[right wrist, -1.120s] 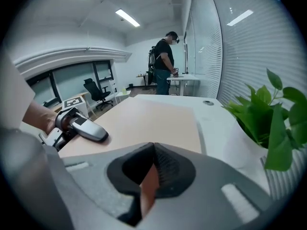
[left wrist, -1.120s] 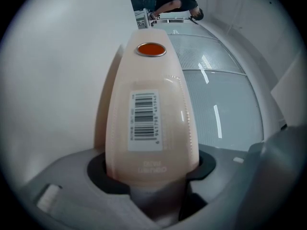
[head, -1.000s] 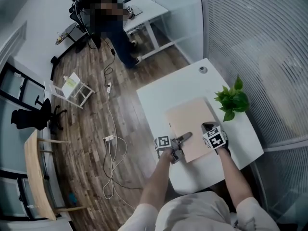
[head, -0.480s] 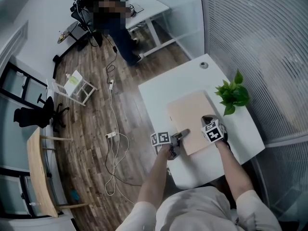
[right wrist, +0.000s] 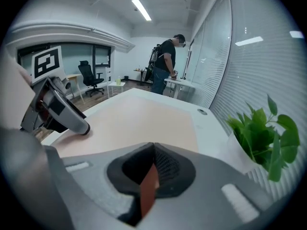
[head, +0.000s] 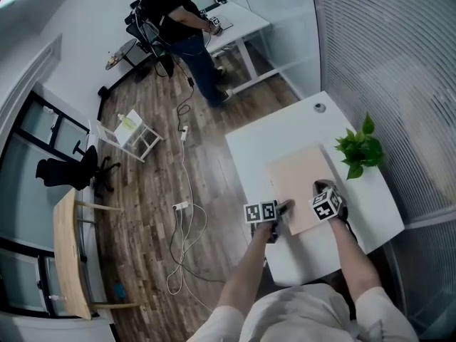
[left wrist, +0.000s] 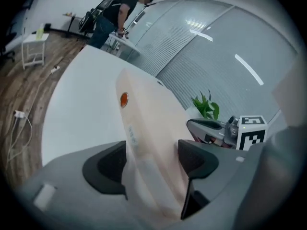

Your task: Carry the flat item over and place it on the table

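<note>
The flat item (head: 303, 180) is a pale beige board lying on the white table (head: 281, 137). My left gripper (head: 283, 209) is at the board's near left corner. Its jaws are opening, and in the left gripper view the board's edge (left wrist: 148, 119) runs between them with the pads off it. My right gripper (head: 322, 189) is at the near right edge. In the right gripper view its jaws (right wrist: 152, 169) are pressed together on a thin brown edge of the board (right wrist: 139, 119). Each gripper shows in the other's view: the right gripper (left wrist: 211, 128), the left gripper (right wrist: 62, 114).
A potted green plant (head: 362, 152) stands on the table's right side, close to the board. A frosted glass wall runs along the right. On the wood floor lie white cables (head: 182, 212), with a white rack (head: 132, 134) and a black chair (head: 68, 169) further off. A person (head: 178, 20) stands at a far desk.
The head view has swung, so table and board sit further right in it. Both grippers stay at the board's near edge. The left gripper sits slightly further back on the corner.
</note>
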Motion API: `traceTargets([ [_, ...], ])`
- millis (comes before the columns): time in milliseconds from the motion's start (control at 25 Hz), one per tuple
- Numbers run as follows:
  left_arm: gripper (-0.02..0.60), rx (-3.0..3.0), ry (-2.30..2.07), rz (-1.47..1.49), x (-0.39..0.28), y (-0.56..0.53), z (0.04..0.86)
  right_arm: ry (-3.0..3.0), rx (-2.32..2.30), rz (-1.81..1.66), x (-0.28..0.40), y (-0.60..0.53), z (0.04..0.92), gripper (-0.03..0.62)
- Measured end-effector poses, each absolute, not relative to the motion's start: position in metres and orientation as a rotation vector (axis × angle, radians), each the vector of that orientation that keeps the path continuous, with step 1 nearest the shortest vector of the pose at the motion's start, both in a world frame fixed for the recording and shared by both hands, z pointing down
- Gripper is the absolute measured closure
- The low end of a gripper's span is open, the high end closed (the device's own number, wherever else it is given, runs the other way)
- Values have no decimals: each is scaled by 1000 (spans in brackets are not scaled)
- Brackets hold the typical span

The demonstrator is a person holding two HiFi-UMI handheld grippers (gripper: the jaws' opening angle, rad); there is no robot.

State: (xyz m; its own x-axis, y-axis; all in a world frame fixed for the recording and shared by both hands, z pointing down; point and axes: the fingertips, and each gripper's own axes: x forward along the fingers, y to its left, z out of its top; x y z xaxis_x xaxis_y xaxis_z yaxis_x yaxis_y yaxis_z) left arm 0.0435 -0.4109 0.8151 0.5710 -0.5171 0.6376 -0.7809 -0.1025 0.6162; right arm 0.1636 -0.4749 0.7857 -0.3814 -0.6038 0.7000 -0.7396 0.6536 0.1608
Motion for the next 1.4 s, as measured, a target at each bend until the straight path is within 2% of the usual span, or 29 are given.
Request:
traceTargets([
  [280,238,2040,-1316,706,40,-418,793,-2122,1034,255,159,-477,788,592],
  [480,239,2204,-1434,916,46,-427,771,-2253,1063,455,168,-481,758,592],
  [680,255,2340,-1521,689,55,-433,714,-2416,1275,440,195,-453,682,592],
  [1000,264,2313,-1648,326,26,-380,639,-2371,1443,487,219,-396,655,592],
  [1240,264,2328,-1560,213,27,-316,610,-2353,1661,632,233,-340,635,592],
  [1400,264,2298,-1559,165,16,-285,610,-2341,1621,576,230,-308,633,592],
])
